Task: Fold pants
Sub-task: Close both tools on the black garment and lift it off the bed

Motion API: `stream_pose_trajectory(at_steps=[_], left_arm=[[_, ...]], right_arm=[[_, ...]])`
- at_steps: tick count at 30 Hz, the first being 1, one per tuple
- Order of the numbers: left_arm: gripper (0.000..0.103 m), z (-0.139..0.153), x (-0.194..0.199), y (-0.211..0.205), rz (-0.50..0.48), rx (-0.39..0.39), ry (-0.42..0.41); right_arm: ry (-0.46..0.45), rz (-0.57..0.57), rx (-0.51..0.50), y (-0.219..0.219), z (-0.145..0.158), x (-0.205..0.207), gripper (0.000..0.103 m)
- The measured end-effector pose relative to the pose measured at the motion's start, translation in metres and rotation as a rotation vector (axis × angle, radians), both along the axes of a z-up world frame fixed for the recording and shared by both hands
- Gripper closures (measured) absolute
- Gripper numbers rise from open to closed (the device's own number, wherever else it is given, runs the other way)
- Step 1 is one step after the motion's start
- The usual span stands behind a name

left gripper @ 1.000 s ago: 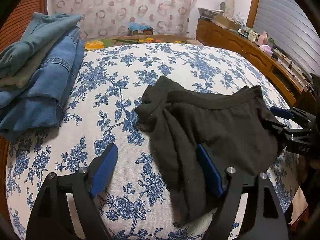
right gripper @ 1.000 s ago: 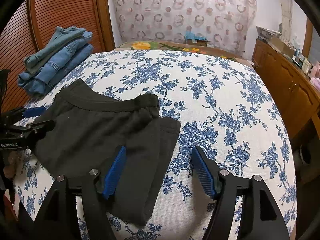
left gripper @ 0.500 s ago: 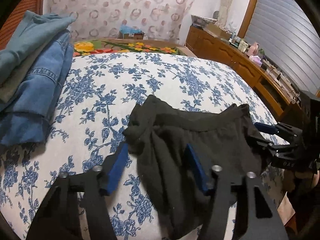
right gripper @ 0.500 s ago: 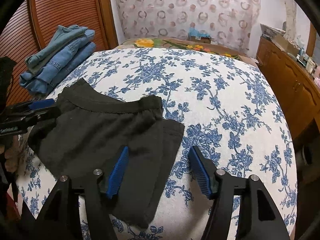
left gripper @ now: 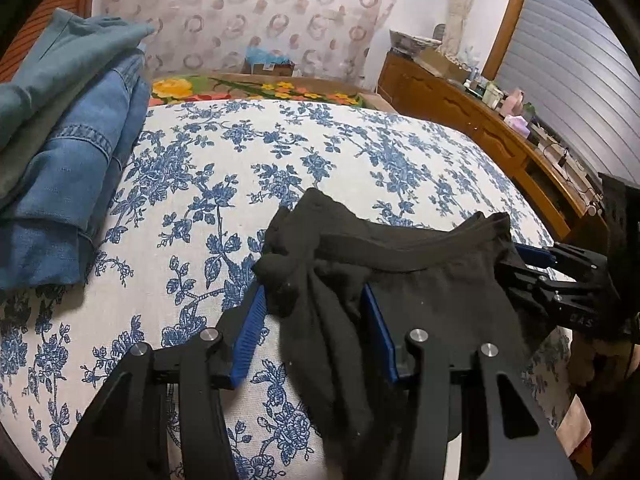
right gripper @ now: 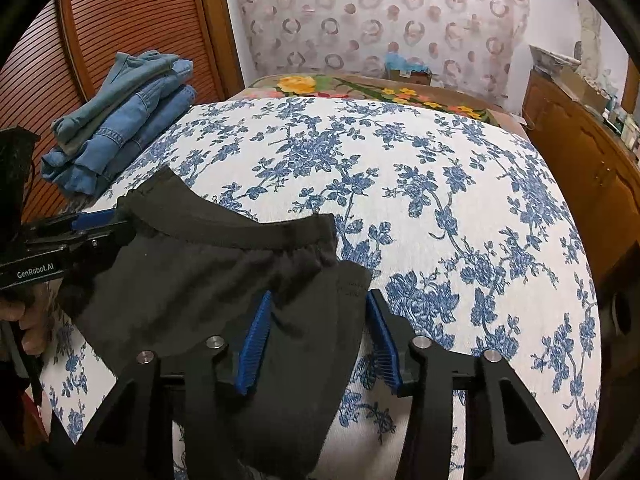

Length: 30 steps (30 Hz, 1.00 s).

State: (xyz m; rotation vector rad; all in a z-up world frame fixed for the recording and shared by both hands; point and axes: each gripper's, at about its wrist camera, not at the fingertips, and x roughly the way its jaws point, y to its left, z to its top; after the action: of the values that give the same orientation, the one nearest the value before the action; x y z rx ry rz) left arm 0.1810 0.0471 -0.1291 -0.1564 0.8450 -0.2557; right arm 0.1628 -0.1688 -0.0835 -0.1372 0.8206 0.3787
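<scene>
Right wrist | black pants | waistband runs left-right, facing away

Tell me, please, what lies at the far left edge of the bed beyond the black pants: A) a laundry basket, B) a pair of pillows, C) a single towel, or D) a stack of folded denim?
D: a stack of folded denim sits at the bed's left edge, beyond the black pants.

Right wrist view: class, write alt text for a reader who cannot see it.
The right gripper, jaws open, straddles a corner of black pants lying on a blue-floral bedspread. The left gripper reaches the pants' waistband from the left edge; whether it grips is unclear. Folded jeans are stacked behind, beside a slatted wooden door.
</scene>
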Motion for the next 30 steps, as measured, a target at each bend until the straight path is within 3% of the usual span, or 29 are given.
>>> stream_pose_trajectory(at_steps=[6, 10, 30], left_arm=[[0.075, 0.0, -0.001, -0.001, -0.017, -0.043, 0.0], [0.087, 0.011, -0.009, -0.005, -0.024, -0.056, -0.043], [0.09, 0.087, -0.052, -0.017, -0.056, -0.057, -0.256]], right_arm=[[0.01, 0.027, 0.033, 0.0, -0.002, 0.001, 0.084], [0.015, 0.038, 0.077, -0.006, -0.001, 0.0, 0.09], [-0.174, 0.038, 0.138, -0.023, 0.047, -0.053, 0.092]])
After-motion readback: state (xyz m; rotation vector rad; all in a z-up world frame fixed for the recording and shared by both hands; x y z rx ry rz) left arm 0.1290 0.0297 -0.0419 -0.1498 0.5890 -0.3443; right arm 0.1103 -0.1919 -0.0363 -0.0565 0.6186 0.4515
